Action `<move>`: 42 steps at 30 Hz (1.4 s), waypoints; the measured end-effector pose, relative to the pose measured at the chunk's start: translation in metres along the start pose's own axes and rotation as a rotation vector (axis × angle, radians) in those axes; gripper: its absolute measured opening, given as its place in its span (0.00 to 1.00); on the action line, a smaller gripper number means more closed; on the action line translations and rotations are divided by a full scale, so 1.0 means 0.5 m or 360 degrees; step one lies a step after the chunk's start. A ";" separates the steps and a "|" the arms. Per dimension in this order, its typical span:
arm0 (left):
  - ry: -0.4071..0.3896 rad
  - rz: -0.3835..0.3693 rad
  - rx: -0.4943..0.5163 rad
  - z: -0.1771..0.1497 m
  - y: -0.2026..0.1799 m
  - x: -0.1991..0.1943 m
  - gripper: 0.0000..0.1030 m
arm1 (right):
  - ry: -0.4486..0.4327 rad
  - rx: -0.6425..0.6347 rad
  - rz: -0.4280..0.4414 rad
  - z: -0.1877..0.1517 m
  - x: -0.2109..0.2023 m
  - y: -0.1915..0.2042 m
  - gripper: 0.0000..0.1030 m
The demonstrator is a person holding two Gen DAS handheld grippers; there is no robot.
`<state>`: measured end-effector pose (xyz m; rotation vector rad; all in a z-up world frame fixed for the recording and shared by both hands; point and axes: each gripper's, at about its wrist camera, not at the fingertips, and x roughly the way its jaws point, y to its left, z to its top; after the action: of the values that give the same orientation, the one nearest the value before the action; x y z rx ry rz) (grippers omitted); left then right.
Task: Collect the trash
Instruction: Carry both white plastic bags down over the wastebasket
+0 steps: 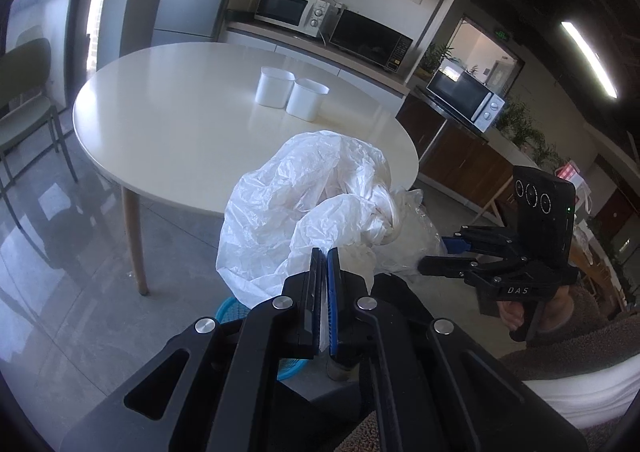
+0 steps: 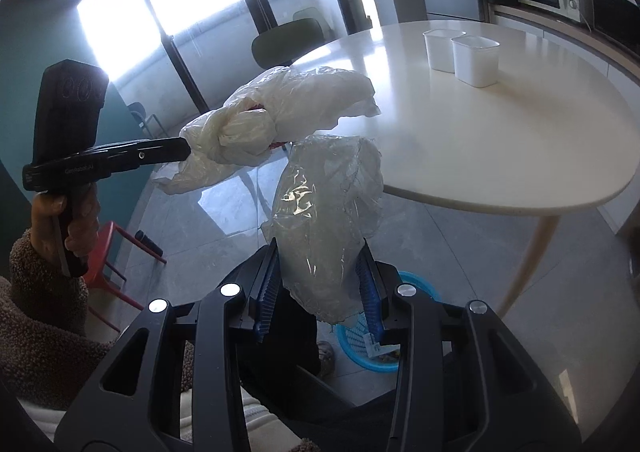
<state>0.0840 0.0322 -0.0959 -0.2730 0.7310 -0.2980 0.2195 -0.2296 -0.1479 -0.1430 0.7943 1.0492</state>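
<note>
Through the left wrist camera I see my left gripper [image 1: 325, 252] with its two black fingers pressed together, blue ribbed pads nearly meeting, pinching a thin fold of the white plastic bag [image 1: 292, 207]. The bag is crinkled, semi-opaque film, ballooned and creased, with a tight twisted knot [image 1: 386, 213] at its right side. It hangs in the air in front of the round table [image 1: 180, 119], whose top is smooth, glossy cream on a slanted pale wooden leg. Two white plastic tubs [image 1: 290, 92] stand just beside each other on the far part of the table. To the right, my right gripper [image 1: 440, 254] reaches into the bag's clearer, glossier end; from here I cannot tell how its fingers sit on the film. Below the bag a blue mesh basket [image 1: 230, 310] peeks out on the polished grey floor.

Through the right wrist camera, my right gripper [image 2: 318, 284] has its fingers partly spread, and the ribbed blue pads close on a clear plastic bundle [image 2: 324, 219], a shiny, wrinkled lump of film that fills the gap between them. Above left, the left gripper [image 2: 182, 149] comes in level and bites the milky bag [image 2: 280, 111] just beside its knot. A hand [image 2: 70, 223] in a fuzzy brown sleeve holds that tool. The blue basket [image 2: 352, 348] lies on the floor directly below the bundle, with scraps inside. The two tubs [image 2: 464, 53] stand on the table [image 2: 500, 155], well apart from the bags.
</note>
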 end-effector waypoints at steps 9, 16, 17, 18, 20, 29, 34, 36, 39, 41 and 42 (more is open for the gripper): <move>0.0136 -0.0051 0.0070 -0.036 -0.013 -0.001 0.02 | 0.0177 -0.0208 -0.0074 -0.061 0.006 0.027 0.33; 0.0177 -0.0084 0.0096 -0.041 -0.019 -0.004 0.02 | 0.0295 -0.0217 -0.0099 -0.092 0.022 0.010 0.33; 0.0186 -0.0093 0.0095 -0.044 -0.020 -0.003 0.02 | 0.0302 -0.0209 -0.0099 -0.094 0.022 0.006 0.33; 0.0196 -0.0098 0.0096 -0.047 -0.020 -0.002 0.02 | 0.0303 -0.0203 -0.0110 -0.094 0.023 0.001 0.33; 0.0219 -0.0101 0.0100 -0.055 -0.020 -0.001 0.02 | 0.0317 -0.0204 -0.0119 -0.096 0.027 -0.006 0.33; 0.0392 -0.0071 0.0037 -0.093 0.022 0.054 0.02 | 0.0410 -0.0179 -0.0126 -0.112 0.062 -0.031 0.33; 0.0479 -0.0047 0.0042 -0.104 0.033 0.085 0.02 | 0.0473 -0.0215 -0.0127 -0.115 0.085 -0.029 0.34; 0.0514 -0.0053 0.0036 -0.107 0.037 0.101 0.02 | 0.0499 -0.0235 -0.0128 -0.116 0.095 -0.028 0.34; 0.0585 -0.0017 0.0058 -0.112 0.038 0.129 0.02 | 0.0539 -0.0254 -0.0125 -0.114 0.110 -0.032 0.34; 0.0621 -0.0014 0.0068 -0.115 0.041 0.145 0.02 | 0.0561 -0.0264 -0.0132 -0.114 0.121 -0.036 0.34; 0.0638 -0.0021 0.0067 -0.117 0.042 0.153 0.02 | 0.0578 -0.0264 -0.0130 -0.114 0.128 -0.039 0.34</move>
<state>0.1017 0.0159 -0.1915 -0.1787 1.1173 -0.3856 0.2224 -0.2200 -0.2352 -0.5146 1.0177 1.0245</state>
